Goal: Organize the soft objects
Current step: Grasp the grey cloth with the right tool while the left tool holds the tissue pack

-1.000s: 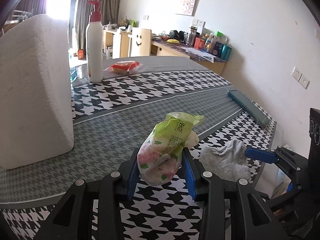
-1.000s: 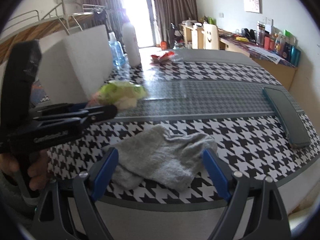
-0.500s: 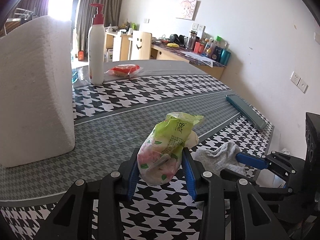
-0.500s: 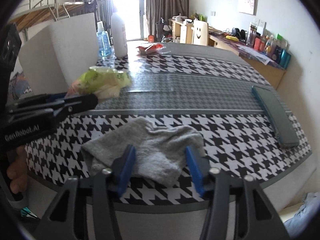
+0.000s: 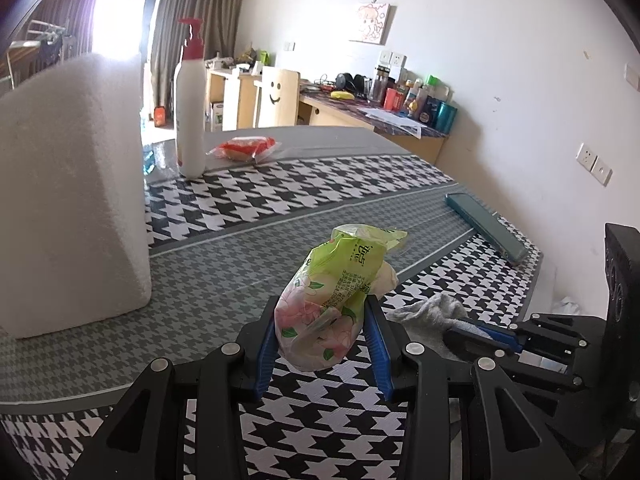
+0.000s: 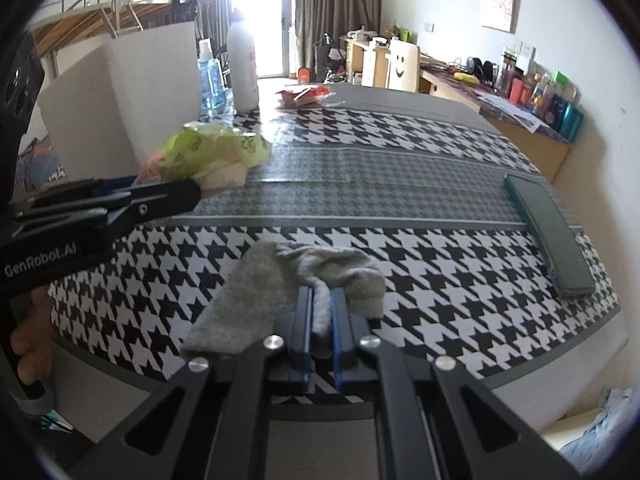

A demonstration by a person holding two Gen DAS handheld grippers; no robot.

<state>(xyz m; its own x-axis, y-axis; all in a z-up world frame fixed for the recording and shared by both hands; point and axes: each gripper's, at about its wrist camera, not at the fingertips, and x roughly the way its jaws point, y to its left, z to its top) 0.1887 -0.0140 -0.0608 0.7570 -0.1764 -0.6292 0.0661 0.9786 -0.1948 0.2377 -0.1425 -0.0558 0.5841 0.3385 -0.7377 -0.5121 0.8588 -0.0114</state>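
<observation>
**Sock pinched, tissue pack up: lift next**

Since half a second ago the right gripper (image 6: 319,320) has clenched its fingers on the grey sock (image 6: 288,280) at the surface's (image 6: 420,208) near edge. Left gripper (image 5: 320,344) grasps the tissue pack (image 5: 336,296). Lift straight; only a fold's caught.

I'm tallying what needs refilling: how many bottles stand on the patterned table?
2. A white pump bottle stands at the far end beside the foam block; a smaller clear blue bottle stands just left of it. More may be hidden behind the block.
</observation>
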